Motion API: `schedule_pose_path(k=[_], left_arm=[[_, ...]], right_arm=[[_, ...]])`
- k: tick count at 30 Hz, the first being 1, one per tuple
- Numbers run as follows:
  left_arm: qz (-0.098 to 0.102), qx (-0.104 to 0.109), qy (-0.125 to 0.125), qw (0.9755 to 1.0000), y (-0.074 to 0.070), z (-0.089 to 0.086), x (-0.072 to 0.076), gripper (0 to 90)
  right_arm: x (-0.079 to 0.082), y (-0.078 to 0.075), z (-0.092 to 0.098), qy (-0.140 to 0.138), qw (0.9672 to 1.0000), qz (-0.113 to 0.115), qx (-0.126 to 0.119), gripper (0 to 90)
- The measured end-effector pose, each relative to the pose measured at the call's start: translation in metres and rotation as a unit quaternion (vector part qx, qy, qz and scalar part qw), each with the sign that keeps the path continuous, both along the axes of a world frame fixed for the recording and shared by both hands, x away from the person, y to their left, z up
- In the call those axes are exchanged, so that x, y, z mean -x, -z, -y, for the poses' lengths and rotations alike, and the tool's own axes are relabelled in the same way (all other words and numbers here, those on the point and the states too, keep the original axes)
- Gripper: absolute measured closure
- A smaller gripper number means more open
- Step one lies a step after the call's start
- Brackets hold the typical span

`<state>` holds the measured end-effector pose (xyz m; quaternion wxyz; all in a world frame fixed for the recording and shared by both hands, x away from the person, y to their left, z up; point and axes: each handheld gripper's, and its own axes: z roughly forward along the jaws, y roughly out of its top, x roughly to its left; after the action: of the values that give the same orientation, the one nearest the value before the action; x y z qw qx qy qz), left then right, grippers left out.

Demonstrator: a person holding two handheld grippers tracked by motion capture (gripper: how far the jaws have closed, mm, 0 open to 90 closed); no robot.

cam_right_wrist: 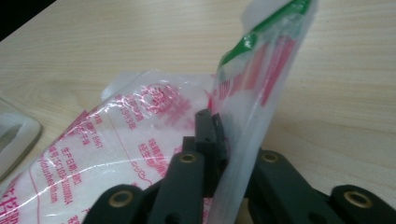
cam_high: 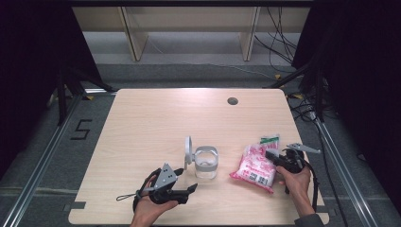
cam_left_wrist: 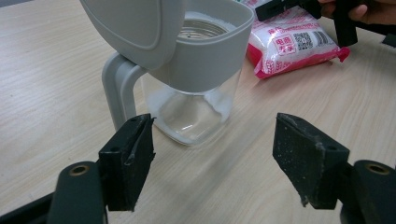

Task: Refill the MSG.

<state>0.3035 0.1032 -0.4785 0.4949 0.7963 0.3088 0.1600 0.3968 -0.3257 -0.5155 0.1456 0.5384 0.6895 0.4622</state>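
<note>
You are pinching the upper edge of the pink-and-white printed plastic bag of white granules (cam_high: 254, 169) with your right gripper (cam_high: 274, 157); its jaws are pressed together on the film. The bag is lying on the pale wood-grain table (cam_high: 156, 118), to the right of the clear glass jar with a grey plastic collar and handle (cam_high: 206, 163) and apart from it. The jar's round grey lid (cam_high: 188, 148) is standing open, so that step reads as done. A thin white residue is clinging to the jar's lower walls, but lifting the bag and pouring appear to be left.

Your left gripper (cam_high: 189, 181) is waiting just in front of the jar with its jaws spread and nothing between them.

The right gripper view is giving you the grip itself: the bag's green-and-red striped top flap (cam_right_wrist: 261, 56) is standing up beside the closed jaws, with film caught between them. The left gripper view is giving you the jar (cam_left_wrist: 196, 70) at close range, its handle, open mouth and residue, with the bag (cam_left_wrist: 292, 44) behind it. The high view is giving you the overall spacing of jar, bag and both hands.
</note>
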Motion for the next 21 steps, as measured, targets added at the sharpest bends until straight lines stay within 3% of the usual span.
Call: schedule_pose_path(k=[1,2,3,4,6,9,10,11,13,14,15,16,17,19,21], left_arm=[[0.000,0.000,0.000,1.0000,0.000,0.000,0.000,28.7],[0.000,0.001,0.000,1.0000,0.000,0.000,0.000,28.7],[0.000,0.000,0.001,1.0000,0.000,0.000,0.000,28.7],[0.000,0.001,0.001,1.0000,0.000,0.000,0.000,28.7],[-0.002,0.000,-0.003,1.0000,-0.001,0.000,0.001,28.7],[-0.011,0.006,-0.006,0.9999,0.000,0.002,0.003,28.7],[-0.012,0.007,-0.006,0.9999,0.001,0.002,0.003,28.7],[-0.011,-0.002,-0.004,0.9999,0.001,0.002,0.003,28.8],[-0.010,-0.003,-0.001,0.9999,0.002,0.007,0.006,29.2],[-0.006,-0.014,0.003,0.9999,0.002,0.009,0.007,29.2],[-0.007,-0.020,0.013,0.9997,0.004,0.014,0.009,29.2],[-0.010,-0.019,0.016,0.9996,0.005,0.017,0.010,29.3],[-0.011,-0.009,0.018,0.9997,0.006,0.021,0.011,29.3],[-0.013,-0.025,0.026,0.9992,0.008,0.024,0.013,29.6],[-0.013,-0.028,0.029,0.9991,0.009,0.029,0.015,29.6]], right_arm=[[0.003,-0.003,-0.003,0.007,0.9998,-0.015,-0.005,89.9],[0.003,-0.003,-0.005,0.008,0.9998,-0.011,-0.013,90.0],[0.002,-0.004,-0.001,-0.006,0.9999,-0.001,0.009,90.0],[0.004,-0.004,-0.005,0.002,1.0000,0.004,-0.008,90.0],[0.003,-0.006,-0.002,-0.013,0.9998,0.016,0.005,90.0],[0.006,-0.010,-0.005,-0.010,0.9998,0.018,-0.007,90.0],[0.006,-0.011,-0.004,-0.021,0.9991,0.035,-0.009,90.0],[0.008,-0.014,-0.006,-0.020,0.9992,0.031,-0.014,90.0],[0.010,-0.018,-0.007,-0.027,0.9983,0.052,-0.008,90.0],[0.012,-0.020,-0.008,-0.033,0.9973,0.063,-0.018,90.0],[0.016,-0.024,-0.009,-0.028,0.9983,0.046,-0.023,90.0],[0.017,-0.025,-0.009,-0.036,0.9969,0.063,-0.030,90.0],[0.019,-0.027,-0.008,-0.040,0.9970,0.061,-0.027,90.0],[0.022,-0.031,-0.009,-0.041,0.9963,0.070,-0.031,90.0],[0.026,-0.035,-0.011,-0.046,0.9951,0.082,-0.029,90.0]])
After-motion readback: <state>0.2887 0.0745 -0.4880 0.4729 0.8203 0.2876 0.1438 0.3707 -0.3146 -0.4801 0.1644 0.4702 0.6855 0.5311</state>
